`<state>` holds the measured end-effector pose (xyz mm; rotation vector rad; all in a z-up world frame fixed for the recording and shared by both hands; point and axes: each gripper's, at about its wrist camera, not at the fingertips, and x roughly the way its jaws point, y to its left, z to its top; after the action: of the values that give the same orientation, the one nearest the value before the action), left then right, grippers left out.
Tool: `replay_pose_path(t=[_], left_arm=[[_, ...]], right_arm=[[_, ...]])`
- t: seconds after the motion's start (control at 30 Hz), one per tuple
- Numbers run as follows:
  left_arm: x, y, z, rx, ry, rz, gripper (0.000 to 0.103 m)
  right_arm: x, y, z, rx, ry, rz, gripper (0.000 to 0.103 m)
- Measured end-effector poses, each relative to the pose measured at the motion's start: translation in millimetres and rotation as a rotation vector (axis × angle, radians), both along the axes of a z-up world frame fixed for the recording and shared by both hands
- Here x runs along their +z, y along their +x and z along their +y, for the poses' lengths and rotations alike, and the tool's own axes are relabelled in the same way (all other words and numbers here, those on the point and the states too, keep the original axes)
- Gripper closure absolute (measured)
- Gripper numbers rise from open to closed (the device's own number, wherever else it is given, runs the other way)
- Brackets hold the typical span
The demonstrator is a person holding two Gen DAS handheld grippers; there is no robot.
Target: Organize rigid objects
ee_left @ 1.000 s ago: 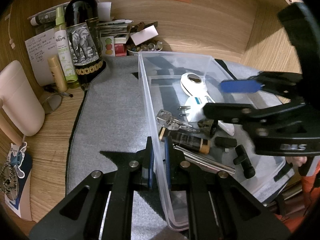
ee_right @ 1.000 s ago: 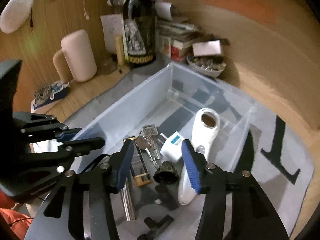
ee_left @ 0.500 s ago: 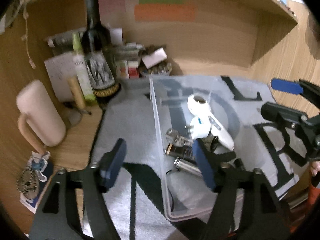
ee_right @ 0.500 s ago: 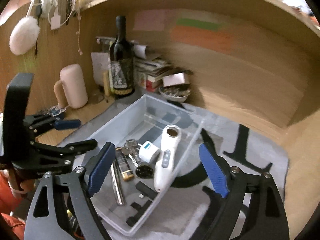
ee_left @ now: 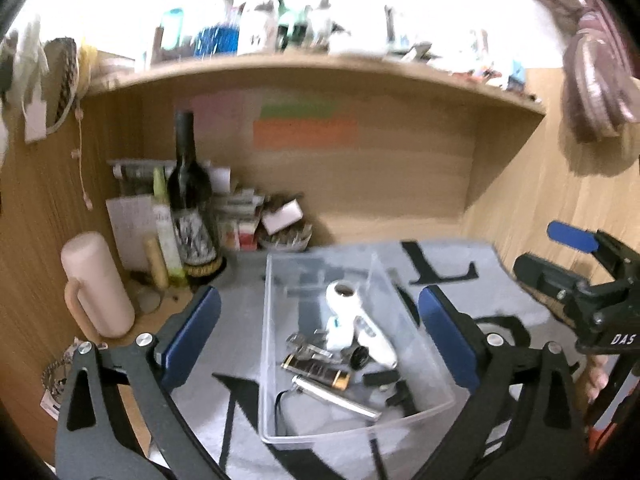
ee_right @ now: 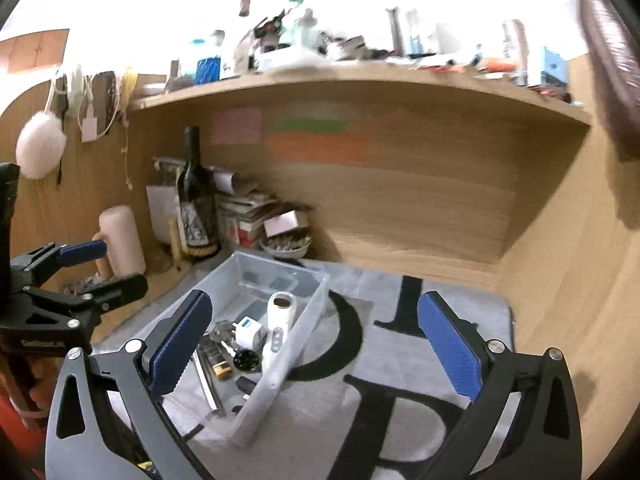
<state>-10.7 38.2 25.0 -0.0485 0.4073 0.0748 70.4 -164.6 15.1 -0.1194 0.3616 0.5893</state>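
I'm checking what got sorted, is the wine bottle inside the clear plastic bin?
No, the wine bottle stands upright on the wooden desk behind the clear plastic bin, beside the pink mug.

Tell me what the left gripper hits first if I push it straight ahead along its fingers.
Probably the clear plastic bin: it lies dead ahead between the left gripper's opening, empty jaws, with the white handheld device inside. Depth is uncertain; the near rim should come first.
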Motion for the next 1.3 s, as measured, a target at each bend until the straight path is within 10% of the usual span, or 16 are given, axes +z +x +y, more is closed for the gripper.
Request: replay_pose_path(t=[1.3], left_arm=[[-2.4,-15.1,-24.2,-0.029,-0.004,-0.088,0.0]], right_arm=[[-9.6,-7.5,-27.5,-0.046,0.08,0.062,0.0]])
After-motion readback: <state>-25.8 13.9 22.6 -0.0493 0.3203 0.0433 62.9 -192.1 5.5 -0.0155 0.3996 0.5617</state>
